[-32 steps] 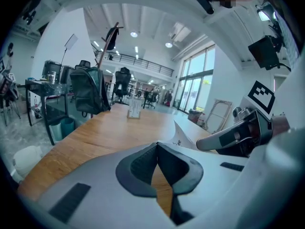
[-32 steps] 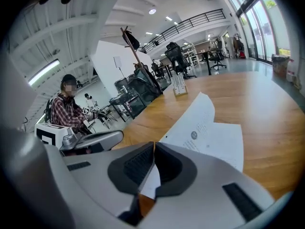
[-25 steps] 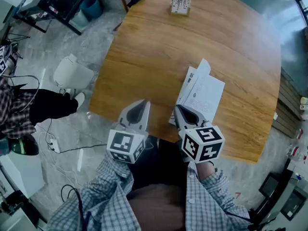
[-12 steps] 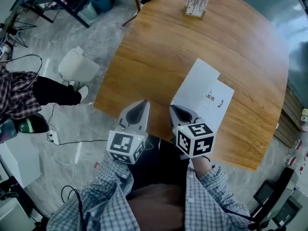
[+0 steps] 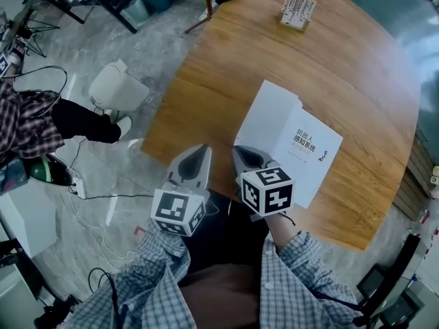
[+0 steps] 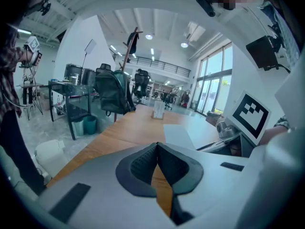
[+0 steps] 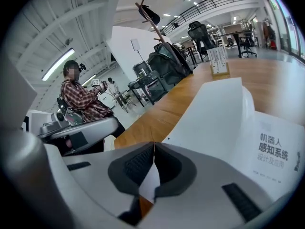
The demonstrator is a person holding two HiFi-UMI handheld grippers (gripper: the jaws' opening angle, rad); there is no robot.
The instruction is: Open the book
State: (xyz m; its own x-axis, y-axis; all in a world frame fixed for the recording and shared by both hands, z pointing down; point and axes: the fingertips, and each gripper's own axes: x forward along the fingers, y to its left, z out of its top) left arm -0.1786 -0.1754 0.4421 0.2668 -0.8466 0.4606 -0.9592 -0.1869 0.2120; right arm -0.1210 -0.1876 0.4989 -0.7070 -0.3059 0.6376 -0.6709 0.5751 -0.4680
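The white book [image 5: 305, 153] lies open on the wooden table [image 5: 226, 67], title page facing up, with its cover [image 5: 267, 118] folded out flat to the left. My right gripper [image 5: 241, 155] is at the cover's near left corner, shut on that white cover [image 7: 214, 109]. In the right gripper view [image 7: 154, 144] the sheet shows between the pads. My left gripper [image 5: 199, 153] hovers just left of it over the table's near edge. It is shut with nothing in it, and only bare wood shows behind its jaws in the left gripper view [image 6: 157, 146]. The book [image 6: 178, 135] lies to its right there.
A small card stand [image 5: 297, 11] sits at the table's far side. Off the table's left edge are a white stool [image 5: 116, 88], cables, and a seated person in a plaid shirt [image 5: 27, 125]. The table's near edge runs just in front of both grippers.
The cover, raised a second ago, has swung over to the left and now lies flat. My right gripper moved left and down with it; the left gripper shifted slightly.
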